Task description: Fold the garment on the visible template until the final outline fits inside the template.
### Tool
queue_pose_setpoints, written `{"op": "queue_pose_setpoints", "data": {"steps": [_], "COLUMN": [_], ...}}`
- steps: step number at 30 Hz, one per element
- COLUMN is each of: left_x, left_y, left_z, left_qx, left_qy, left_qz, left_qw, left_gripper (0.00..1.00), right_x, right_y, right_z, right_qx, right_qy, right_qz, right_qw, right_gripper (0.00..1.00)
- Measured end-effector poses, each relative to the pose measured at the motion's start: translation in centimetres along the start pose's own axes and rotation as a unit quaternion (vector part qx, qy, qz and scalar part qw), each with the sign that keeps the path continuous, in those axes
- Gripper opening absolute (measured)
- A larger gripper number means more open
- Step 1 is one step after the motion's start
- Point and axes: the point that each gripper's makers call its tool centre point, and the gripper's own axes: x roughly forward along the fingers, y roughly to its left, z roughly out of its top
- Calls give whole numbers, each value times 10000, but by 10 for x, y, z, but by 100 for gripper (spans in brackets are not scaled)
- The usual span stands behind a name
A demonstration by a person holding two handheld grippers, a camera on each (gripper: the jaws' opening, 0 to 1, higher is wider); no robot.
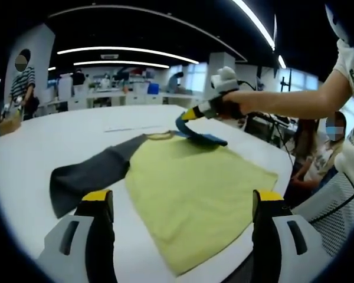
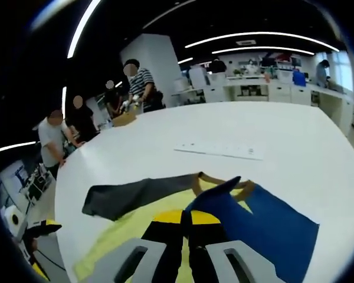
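Note:
A shirt with a yellow-green body [image 1: 194, 194] lies flat on the white table [image 1: 59, 141]. Its dark grey sleeve [image 1: 88, 177] stretches out to the left. In the left gripper view my right gripper [image 1: 192, 115] holds the blue sleeve [image 1: 203, 137] lifted near the collar. My left gripper [image 1: 182, 197] stands open above the shirt's near part, nothing between its jaws. In the right gripper view my right gripper [image 2: 187, 218] is shut on the blue sleeve [image 2: 265, 230], with the grey sleeve [image 2: 130, 197] and the yellow body [image 2: 124, 239] to the left.
A thin pale sheet [image 2: 221, 149] lies flat on the table beyond the collar; the same pale sheet [image 1: 133, 127] lies past the shirt. People stand at the table's far edge [image 2: 138, 85] and left [image 2: 53, 138]. Seated people [image 1: 324, 153] are beside the right edge.

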Motion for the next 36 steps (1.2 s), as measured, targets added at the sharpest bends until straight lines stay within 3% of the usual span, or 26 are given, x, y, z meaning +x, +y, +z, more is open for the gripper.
{"op": "queue_pose_setpoints", "data": {"steps": [26, 36], "left_x": [2, 0], "left_y": [1, 5], "left_z": [0, 0], "left_qx": [95, 101], "left_qy": [81, 83], "left_qz": [50, 62], "left_qw": [9999, 9999], "left_gripper": [94, 94], "right_x": [28, 36], "right_y": [55, 76], "right_z": [17, 9], "right_qx": [-226, -524], "right_qy": [-41, 98], "right_qz": [472, 681], "right_qw": [9986, 9963], "right_gripper": [0, 0]}}
